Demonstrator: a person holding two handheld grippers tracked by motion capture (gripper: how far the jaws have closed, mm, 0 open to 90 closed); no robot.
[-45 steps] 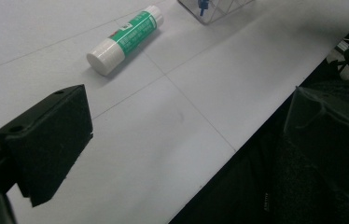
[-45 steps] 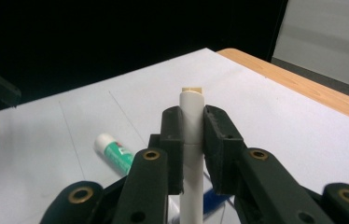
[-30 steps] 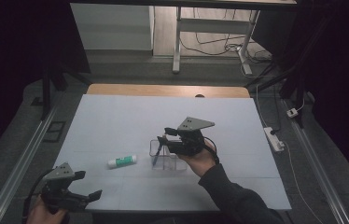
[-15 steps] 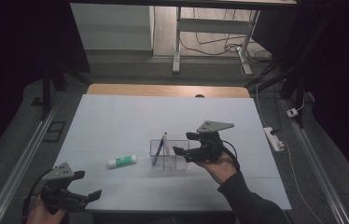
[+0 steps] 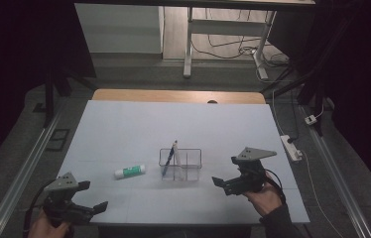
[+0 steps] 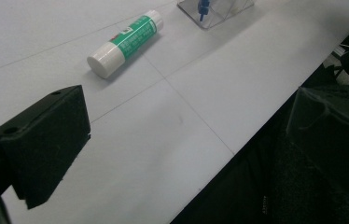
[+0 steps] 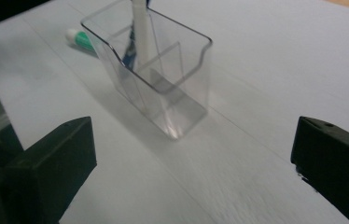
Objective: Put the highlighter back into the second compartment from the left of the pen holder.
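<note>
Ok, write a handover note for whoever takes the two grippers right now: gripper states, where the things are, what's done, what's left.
Right gripper: jaws have just been opening, now wide and empty, right of the clear plastic two-compartment holder.
Left gripper: open, empty, at the near left corner of the white table sheet.
Blue and white pen: standing tilted in the holder's left compartment, so that looks done.
Green and white glue stick: lying on the sheet left of the holder, untouched.
Probably left: glue stick into the holder; the left gripper is nearer.

Clear organiser (image 7: 163, 88) with pen (image 7: 141, 32) between wide-apart right hand-held gripper (image 7: 193, 163) jaws.
</note>
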